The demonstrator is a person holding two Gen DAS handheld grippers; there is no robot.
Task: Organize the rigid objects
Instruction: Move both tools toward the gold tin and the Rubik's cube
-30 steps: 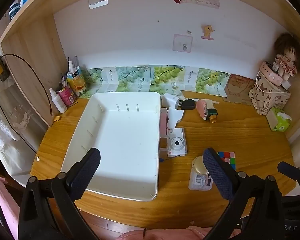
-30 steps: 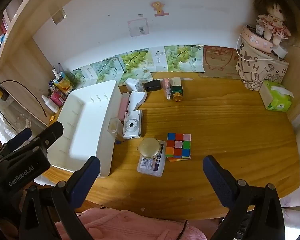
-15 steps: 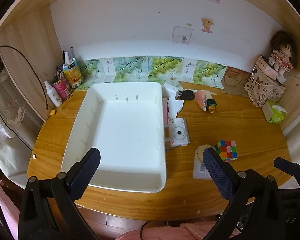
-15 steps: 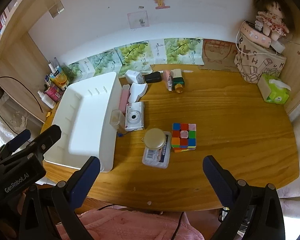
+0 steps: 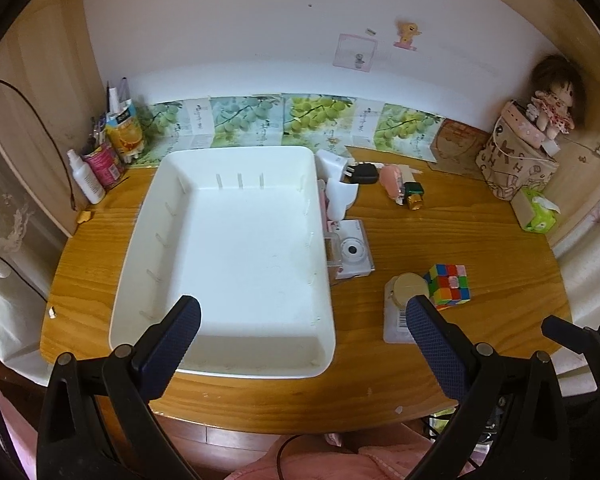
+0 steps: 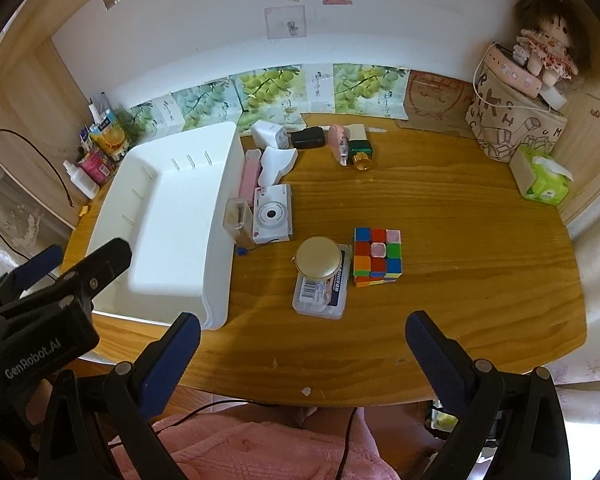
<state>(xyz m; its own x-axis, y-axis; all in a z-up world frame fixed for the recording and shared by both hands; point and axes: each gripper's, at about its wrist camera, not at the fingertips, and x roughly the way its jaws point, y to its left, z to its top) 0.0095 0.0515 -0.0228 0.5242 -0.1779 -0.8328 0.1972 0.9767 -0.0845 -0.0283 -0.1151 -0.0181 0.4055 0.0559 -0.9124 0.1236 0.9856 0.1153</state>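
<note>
Several small rigid items lie on our wooden desk (image 6: 440, 216) just right of the empty white plastic tray (image 5: 228, 240): a white compact camera (image 6: 271, 218), a multicoloured puzzle cube (image 6: 377, 258), a round-lidded clear box (image 6: 321, 280). Our left gripper (image 5: 300, 320) and right gripper (image 6: 302, 334) hover above the near edge, jaws spread wide, holding nothing.

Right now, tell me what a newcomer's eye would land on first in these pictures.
The big white tray fills the left half of the wooden desk, with nothing in it. To its right, the bright Rubik's cube stands out beside a gold-lidded jar resting on a clear flat box. Close by the tray's right wall lies a white instant camera.
</note>
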